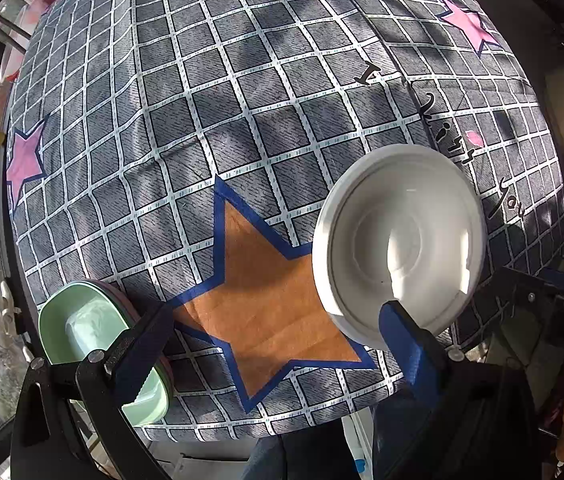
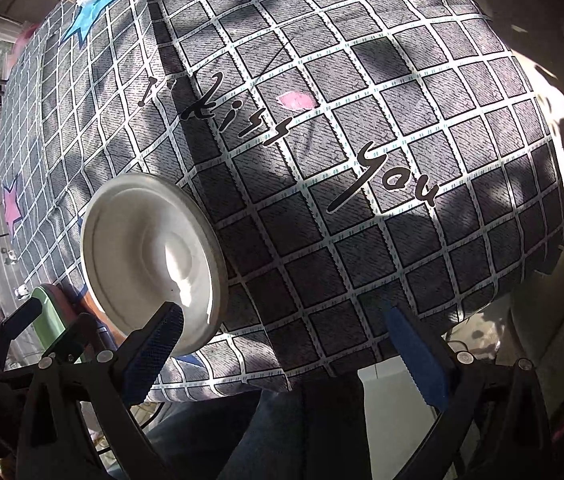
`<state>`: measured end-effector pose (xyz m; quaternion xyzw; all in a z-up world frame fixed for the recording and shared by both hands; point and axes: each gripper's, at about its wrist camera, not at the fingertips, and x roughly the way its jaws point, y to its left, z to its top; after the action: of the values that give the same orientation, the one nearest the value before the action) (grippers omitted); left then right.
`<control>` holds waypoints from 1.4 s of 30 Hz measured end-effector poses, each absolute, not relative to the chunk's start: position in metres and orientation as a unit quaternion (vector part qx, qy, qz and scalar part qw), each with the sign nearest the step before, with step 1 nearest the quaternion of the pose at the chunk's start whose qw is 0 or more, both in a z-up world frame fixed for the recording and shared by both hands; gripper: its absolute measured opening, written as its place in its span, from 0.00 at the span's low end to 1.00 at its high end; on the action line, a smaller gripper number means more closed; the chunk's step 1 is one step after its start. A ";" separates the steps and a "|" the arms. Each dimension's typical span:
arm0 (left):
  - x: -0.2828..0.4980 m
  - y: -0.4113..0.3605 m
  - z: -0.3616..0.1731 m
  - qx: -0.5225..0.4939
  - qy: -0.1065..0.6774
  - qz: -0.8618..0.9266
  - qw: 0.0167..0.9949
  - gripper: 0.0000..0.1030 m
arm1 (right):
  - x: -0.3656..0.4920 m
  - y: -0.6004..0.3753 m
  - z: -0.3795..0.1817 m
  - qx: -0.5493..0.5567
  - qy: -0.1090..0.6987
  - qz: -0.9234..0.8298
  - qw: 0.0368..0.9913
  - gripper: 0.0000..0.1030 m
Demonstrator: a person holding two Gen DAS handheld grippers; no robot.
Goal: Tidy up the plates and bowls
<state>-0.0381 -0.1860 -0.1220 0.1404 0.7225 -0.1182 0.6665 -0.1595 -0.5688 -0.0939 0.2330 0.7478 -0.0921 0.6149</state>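
A stack of white plates (image 1: 400, 244) sits near the front edge of the table, on a grey checked tablecloth (image 1: 201, 120) printed with stars. In the left wrist view it lies just to the right of a large orange star (image 1: 269, 304) outlined in blue; in the right wrist view the same stack (image 2: 149, 256) shows at lower left, its layered rims visible along the right side. Sunlight glares off the centre of the top plate.

A pale green bowl (image 1: 93, 336) rests at the front left corner of the cloth, on top of at least one other dish whose pinkish rim shows beneath it. It is well apart from the white stack, with the orange star between them.

The left gripper (image 1: 273, 336) is spread wide: its left finger crosses in front of the green bowl and its blue-padded right finger overlaps the near rim of the white stack, with nothing clamped between them. The right gripper (image 2: 286, 344) is likewise released, its left finger overlapping the near edge of the plates and its right finger over bare cloth.

Black script reading "kiss you" (image 2: 306, 148) runs across the cloth beyond the plates.
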 end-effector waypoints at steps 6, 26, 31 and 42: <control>-0.039 -0.188 -0.137 0.151 0.725 -0.104 0.664 1.00 | -0.157 -0.566 -0.102 0.216 0.758 -0.087 0.609 1.00; -0.043 -0.175 -0.213 0.123 0.749 -0.044 0.649 1.00 | -0.122 -0.549 -0.149 0.141 0.788 -0.031 0.598 1.00; -0.045 -0.172 -0.222 0.102 0.752 -0.052 0.649 1.00 | -0.111 -0.547 -0.161 0.143 0.792 -0.018 0.593 1.00; -0.042 -0.160 -0.243 0.051 0.754 -0.053 0.653 1.00 | -0.110 -0.554 -0.158 0.160 0.782 -0.030 0.602 1.00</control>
<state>-0.0417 -0.1602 -0.2427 0.0511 0.7535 -0.0534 0.6532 -0.1102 -0.5541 -0.1580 0.1600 0.7819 -0.0301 0.6018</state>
